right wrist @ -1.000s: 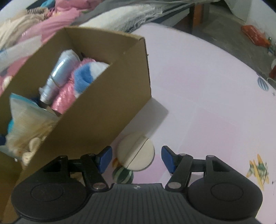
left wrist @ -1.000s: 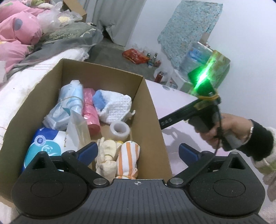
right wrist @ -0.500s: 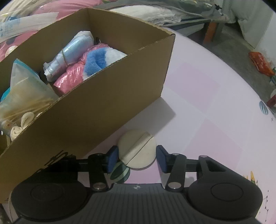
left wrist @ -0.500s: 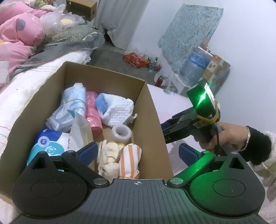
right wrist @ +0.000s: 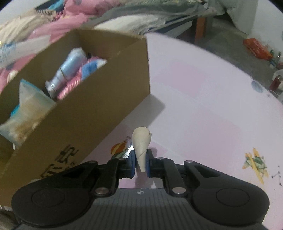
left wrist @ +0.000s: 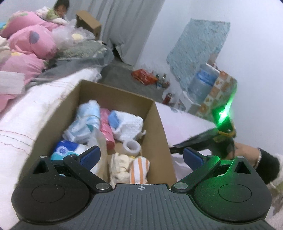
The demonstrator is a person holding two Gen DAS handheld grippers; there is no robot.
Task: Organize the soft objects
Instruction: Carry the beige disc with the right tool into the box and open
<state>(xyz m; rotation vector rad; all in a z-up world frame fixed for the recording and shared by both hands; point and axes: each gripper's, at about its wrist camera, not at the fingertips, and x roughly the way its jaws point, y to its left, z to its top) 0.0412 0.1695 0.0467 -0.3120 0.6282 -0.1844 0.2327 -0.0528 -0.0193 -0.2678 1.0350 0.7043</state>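
My right gripper (right wrist: 141,163) is shut on a beige round pad (right wrist: 141,144), squeezed and folded upright between the pads, just above the pink table (right wrist: 203,109) beside the cardboard box (right wrist: 99,113). My left gripper (left wrist: 141,156) is open and empty above the near end of the box (left wrist: 159,134). Inside the box lie a striped orange cloth (left wrist: 139,168), a cream cloth (left wrist: 119,165), a tape roll (left wrist: 132,146), a white knit item (left wrist: 128,124), a pink roll (left wrist: 107,131) and blue packs (left wrist: 86,120). The right gripper shows in the left wrist view (left wrist: 176,148), partly hidden.
A bed with pink bedding (left wrist: 26,53) lies left of the box, with a person (left wrist: 60,10) at its far end. A water bottle (left wrist: 203,83) and a red bag (left wrist: 144,77) stand on the floor beyond the table.
My right gripper has closed on the beige pad, folded it and lifted it off the table. My left gripper has risen slightly over the box, still open.
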